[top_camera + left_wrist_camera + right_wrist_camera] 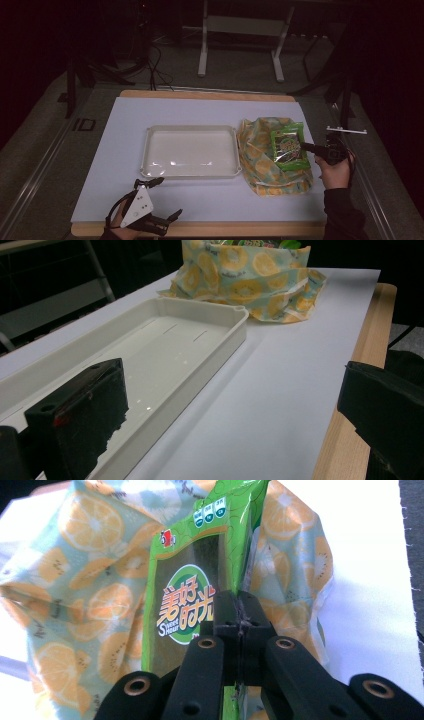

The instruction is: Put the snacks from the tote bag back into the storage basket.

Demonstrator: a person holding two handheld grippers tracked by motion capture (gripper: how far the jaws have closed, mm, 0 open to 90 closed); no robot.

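A green snack packet [289, 147] lies on top of a crumpled orange-slice patterned bag [262, 170] at the right of the table. My right gripper [306, 147] is shut on the packet's right edge. In the right gripper view the closed jaws pinch the packet [187, 575] at its side seam, right gripper [239, 617], with the bag [85, 570] behind it. An empty white tray [190, 150] sits in the middle. My left gripper [167, 200] is held near the front edge, open and empty. The left gripper view shows the left gripper [235, 405] with its jaws wide apart, beside the tray [222, 345], and the bag [245, 282] beyond.
A white sheet [125, 150] covers a wooden board [200, 229] whose edge runs along the front. Behind the table stand a metal frame [202, 45] and loose cables [155, 70] on the floor. The sheet to the left of the tray is bare.
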